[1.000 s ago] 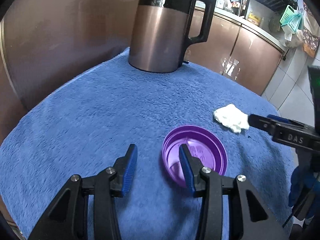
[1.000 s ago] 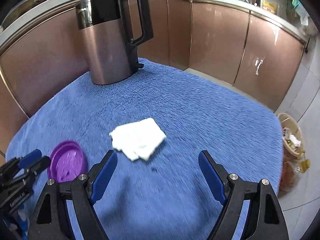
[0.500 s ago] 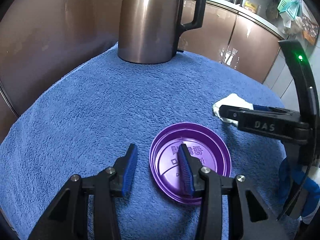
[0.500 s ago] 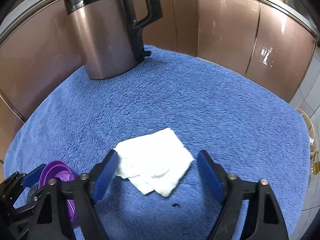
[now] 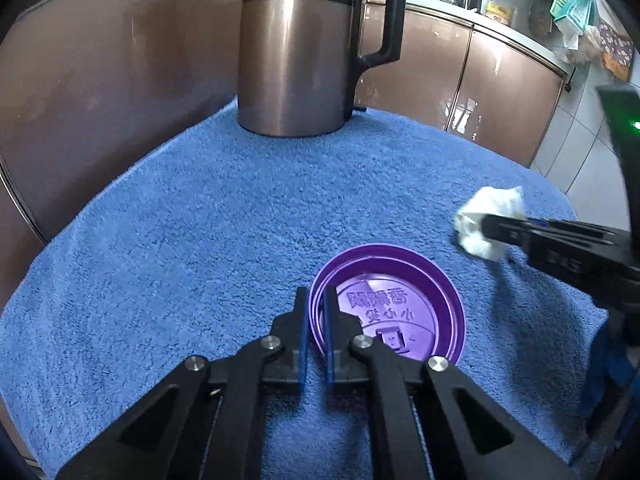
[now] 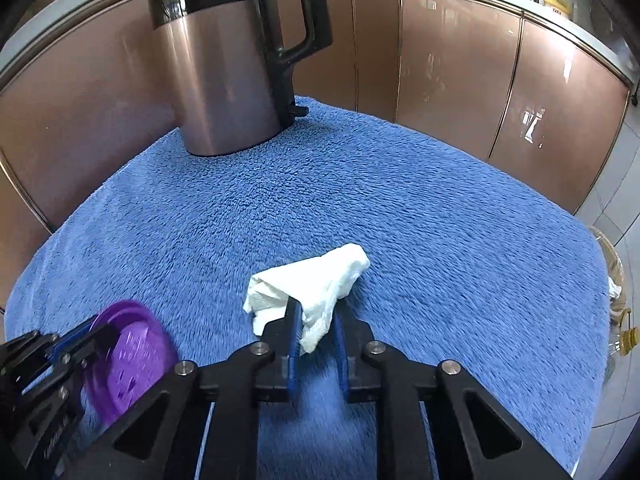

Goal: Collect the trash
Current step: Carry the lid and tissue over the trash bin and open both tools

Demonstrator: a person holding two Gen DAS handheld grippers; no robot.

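Our left gripper (image 5: 315,302) has just closed, and its jaws now pinch the near-left rim of the purple lid (image 5: 394,312), which lies open side up on the blue towel (image 5: 200,240) directly ahead of the fingers. Our right gripper (image 6: 316,320) has likewise just closed; its pads clamp the white tissue (image 6: 316,284), which bunches up between and beyond the fingertips. Well ahead of both grippers stands the kettle (image 5: 296,52), clear of the work. We judge the grasp step complete for both pieces of trash. The next move calls for lifting both straight off the towel without loosening either grip, then carrying them to a bin; a basket (image 6: 614,280) at the right gripper's far right may serve.
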